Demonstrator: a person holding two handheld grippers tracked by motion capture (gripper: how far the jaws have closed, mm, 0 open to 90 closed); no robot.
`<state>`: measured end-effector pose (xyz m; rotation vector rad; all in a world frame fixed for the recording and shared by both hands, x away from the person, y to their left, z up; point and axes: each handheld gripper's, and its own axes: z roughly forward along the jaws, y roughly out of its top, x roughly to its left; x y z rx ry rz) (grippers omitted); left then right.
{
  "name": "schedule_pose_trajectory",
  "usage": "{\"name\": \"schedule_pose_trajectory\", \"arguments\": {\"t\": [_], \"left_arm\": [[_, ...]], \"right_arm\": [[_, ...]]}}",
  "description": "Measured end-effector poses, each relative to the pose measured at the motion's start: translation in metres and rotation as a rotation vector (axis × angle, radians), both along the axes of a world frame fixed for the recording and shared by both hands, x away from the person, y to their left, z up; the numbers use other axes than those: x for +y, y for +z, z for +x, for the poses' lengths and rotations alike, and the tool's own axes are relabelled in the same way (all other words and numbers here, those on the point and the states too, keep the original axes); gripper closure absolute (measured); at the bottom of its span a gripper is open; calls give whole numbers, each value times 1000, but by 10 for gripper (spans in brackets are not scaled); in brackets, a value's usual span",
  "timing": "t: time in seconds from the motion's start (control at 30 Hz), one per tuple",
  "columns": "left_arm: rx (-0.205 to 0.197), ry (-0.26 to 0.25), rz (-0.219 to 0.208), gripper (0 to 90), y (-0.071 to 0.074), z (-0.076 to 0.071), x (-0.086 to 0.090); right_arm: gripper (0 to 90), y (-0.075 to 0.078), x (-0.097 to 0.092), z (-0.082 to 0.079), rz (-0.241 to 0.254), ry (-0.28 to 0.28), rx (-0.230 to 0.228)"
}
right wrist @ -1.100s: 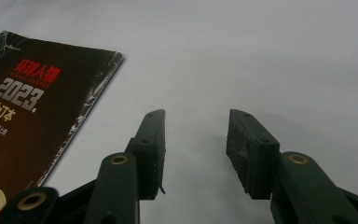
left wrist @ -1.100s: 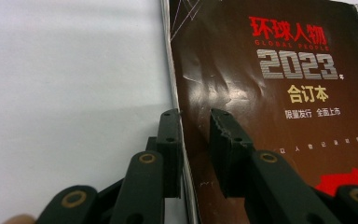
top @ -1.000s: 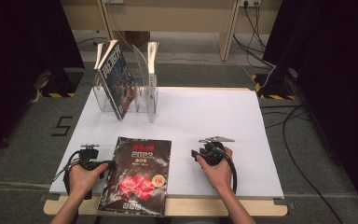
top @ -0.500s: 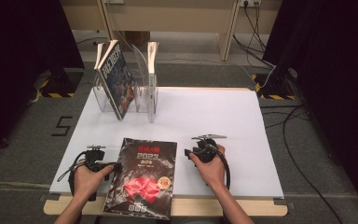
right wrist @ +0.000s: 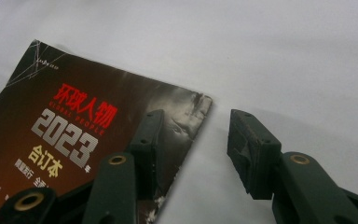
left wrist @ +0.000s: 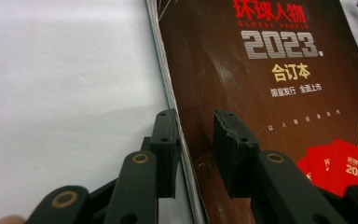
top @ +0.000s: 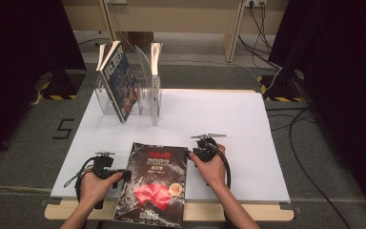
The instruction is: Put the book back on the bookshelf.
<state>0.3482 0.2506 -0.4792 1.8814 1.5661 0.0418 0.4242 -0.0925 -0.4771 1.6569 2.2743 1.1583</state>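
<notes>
High view. A dark magazine (top: 153, 183) with red lettering and "2023" on its cover lies flat on the white table (top: 228, 124), close to the near edge, its bottom edge reaching over the wooden border. The left gripper (top: 119, 174) sits at the magazine's left edge, held low in the person's left hand (top: 95, 187); the right gripper (top: 190, 155) stands at the upper right corner of the magazine, held in the right hand (top: 212, 167). At the far left of the table a clear rack (top: 147, 102) holds an upright magazine (top: 119, 81) that leans in one slot, and a thinner one (top: 156, 62) stands on edge in a slot to its right.

Left gripper view. The two black jaws straddle the spine edge of the magazine (left wrist: 270, 107): one jaw over the bare table (left wrist: 60, 84), the other over the cover. The jaws have just been opening; a gap shows between each pad and the edge, so the left gripper (left wrist: 196, 135) stands open with the spine between its jaws.

Right gripper view. The right gripper (right wrist: 193, 135) is open. One jaw lies over the corner of the magazine (right wrist: 98, 135), the other over the white table (right wrist: 270, 60), with the right edge of the cover between them; the pads do not press on it.
</notes>
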Motion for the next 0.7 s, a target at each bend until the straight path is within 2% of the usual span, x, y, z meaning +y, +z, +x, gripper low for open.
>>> {"name": "schedule_pose_trajectory", "arguments": {"t": [0.2,0.47,0.63,0.7], "left_arm": [[1,-22,-12,686,0,-2,-3],[4,-45,-42,672,-2,-4,-5],[-4,-57,-22,674,-1,-4,-6],[-8,-59,-15,675,-1,-5,-7]], "right_arm": [[559,-3,-2,7,3,-19,38],[541,-2,2,17,15,-17,71],[535,-2,7,18,8,-23,70],[539,-3,5,19,23,-26,79]]}}
